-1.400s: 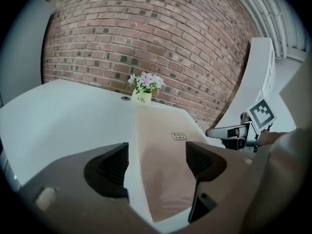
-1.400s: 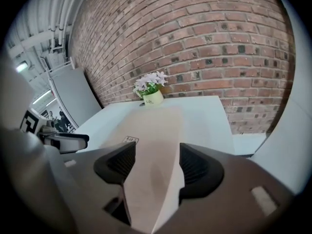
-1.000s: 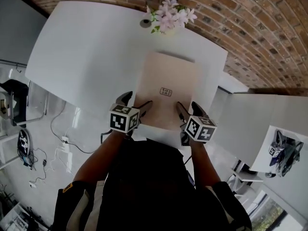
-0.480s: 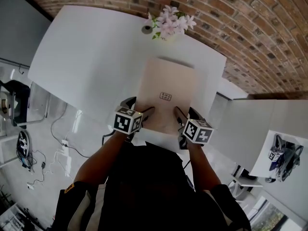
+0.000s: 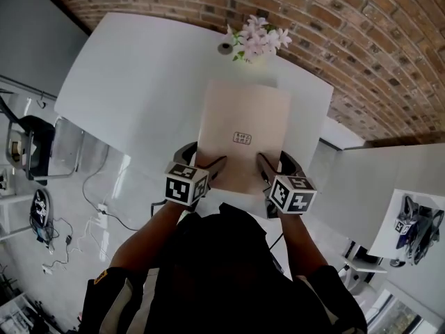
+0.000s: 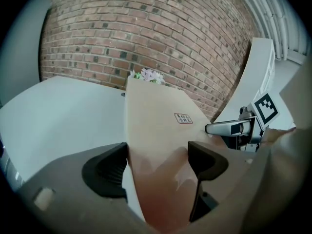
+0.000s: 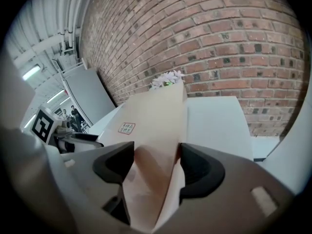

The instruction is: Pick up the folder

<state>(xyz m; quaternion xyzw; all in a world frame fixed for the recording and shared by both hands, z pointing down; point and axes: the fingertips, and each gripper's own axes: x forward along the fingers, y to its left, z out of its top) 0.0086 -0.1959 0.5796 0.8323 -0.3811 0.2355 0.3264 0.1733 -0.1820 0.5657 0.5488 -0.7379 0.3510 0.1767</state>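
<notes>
A tan folder [image 5: 243,134] with a small printed label hangs over the white table [image 5: 139,82], held by its near edge. My left gripper [image 5: 204,160] is shut on its near left corner. My right gripper [image 5: 275,164] is shut on its near right corner. In the left gripper view the folder [image 6: 156,126] runs up between the dark pads of the left gripper [image 6: 158,162]. In the right gripper view the folder [image 7: 156,116] bows between the pads of the right gripper [image 7: 156,167]. The folder's far edge points toward the flowers.
A pot of pale pink flowers [image 5: 259,37] and a small round object [image 5: 226,47] stand at the table's far edge by the brick wall [image 5: 361,40]. A chair [image 5: 28,145] and floor cables are at left. Another white table [image 5: 410,207] is at right.
Both grippers have risen with the folder between them, so it sits closer to the head camera and off the table. The jaws stay on its near corners.
</notes>
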